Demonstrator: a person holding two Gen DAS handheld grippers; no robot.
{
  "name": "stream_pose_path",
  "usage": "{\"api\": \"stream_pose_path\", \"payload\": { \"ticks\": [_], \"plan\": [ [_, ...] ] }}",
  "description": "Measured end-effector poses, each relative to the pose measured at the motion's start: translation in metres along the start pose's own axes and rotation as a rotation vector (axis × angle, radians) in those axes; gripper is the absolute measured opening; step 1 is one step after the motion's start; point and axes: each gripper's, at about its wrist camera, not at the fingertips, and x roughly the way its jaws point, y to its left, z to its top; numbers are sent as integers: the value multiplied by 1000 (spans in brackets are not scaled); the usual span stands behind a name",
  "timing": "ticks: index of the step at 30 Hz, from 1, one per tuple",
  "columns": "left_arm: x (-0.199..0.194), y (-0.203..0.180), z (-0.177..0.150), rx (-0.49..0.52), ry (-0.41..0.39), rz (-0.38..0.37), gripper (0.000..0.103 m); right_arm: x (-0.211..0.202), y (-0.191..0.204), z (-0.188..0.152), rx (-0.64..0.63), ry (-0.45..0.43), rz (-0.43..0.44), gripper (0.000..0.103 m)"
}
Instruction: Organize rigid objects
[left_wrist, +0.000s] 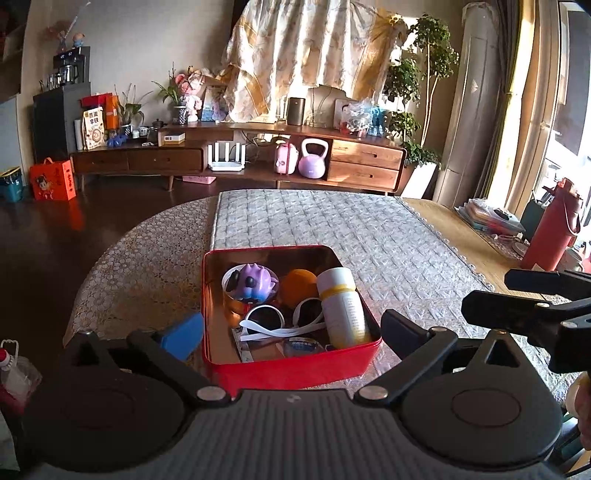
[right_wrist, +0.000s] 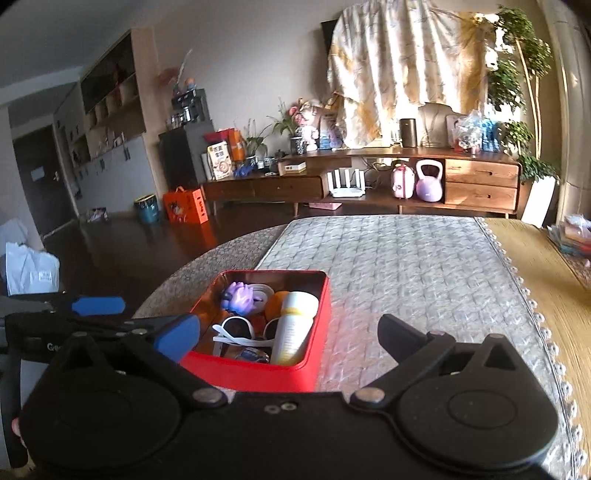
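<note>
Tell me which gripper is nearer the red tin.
Left. The left gripper is open and straddles the red tin, a finger on each side. The right gripper, also open, sits off to the tin's right, only its blue finger beside it.

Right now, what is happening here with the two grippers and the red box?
A person holds a gripper in each hand over a table. The left gripper and the right gripper are both open and hold nothing. In front of them stands a red tin without a lid. Inside lie a white bottle, white sunglasses, a purple toy and an orange ball. Nothing loose shows on the mat around it.
</note>
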Motion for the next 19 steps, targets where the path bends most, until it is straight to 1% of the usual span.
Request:
{"api": "stream_pose_path", "payload": {
  "ticks": [5,8,12,16,19],
  "plan": [
    [-6,-5,0,-2,9,14,103,-5,-1,-5,11,-8,-16,103],
    [-11,-7,0,-6,3,7,103,-7,1,-10,12,-8,-24,103],
    [-15,-9,-2,-7,-15,30,103,-8,1,-14,7,-9,-45,103],
    [-15,-10,-2,-15,-17,41,103,-6,-4,-16,23,-4,-61,103],
    [-13,-10,-3,-19,-10,30,103,-2,-13,-14,41,0,-82,103]
  ]
}}
